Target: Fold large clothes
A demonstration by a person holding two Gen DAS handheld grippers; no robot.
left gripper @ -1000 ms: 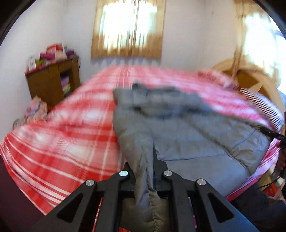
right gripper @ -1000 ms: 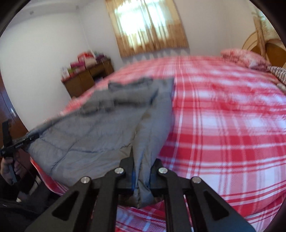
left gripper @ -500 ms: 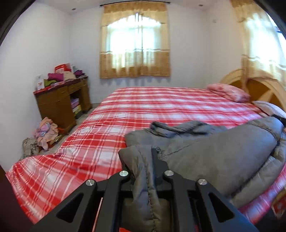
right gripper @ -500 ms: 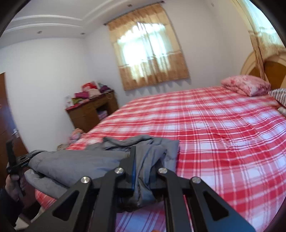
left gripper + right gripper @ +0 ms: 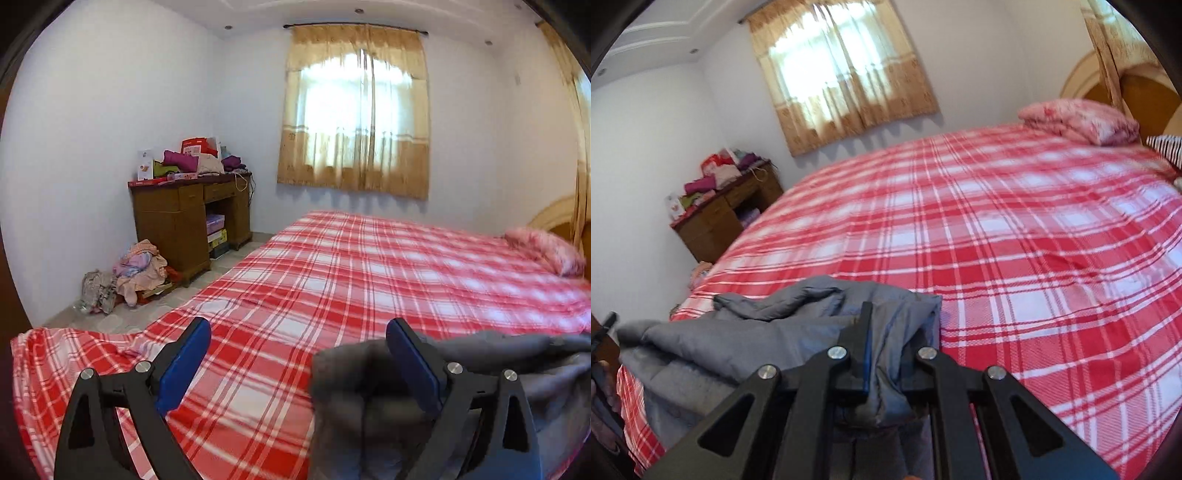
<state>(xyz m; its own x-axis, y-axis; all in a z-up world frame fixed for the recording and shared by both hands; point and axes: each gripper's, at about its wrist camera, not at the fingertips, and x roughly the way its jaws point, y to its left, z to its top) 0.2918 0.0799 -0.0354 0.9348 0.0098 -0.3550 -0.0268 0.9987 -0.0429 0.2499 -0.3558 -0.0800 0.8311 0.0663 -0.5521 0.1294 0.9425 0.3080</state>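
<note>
Grey padded jacket [image 5: 746, 343] lies bunched at the near edge of the bed [image 5: 1015, 236], at about 7 o'clock in the right wrist view. The right gripper [image 5: 886, 365] is clamped on a fold of it. The left gripper [image 5: 299, 362] has its jaws wide apart, the jacket [image 5: 354, 391] blurred against its right finger. Farther off, a wooden desk [image 5: 184, 218] stands at 10 o'clock, a curtained window [image 5: 354, 110] at 12.

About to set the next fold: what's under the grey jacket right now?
The grey jacket lies on the red plaid bedspread at the bed's near edge. The right hand-held gripper pinches one edge; the left hand-held gripper is open. Anything beneath the bunched fabric is hidden.
</note>
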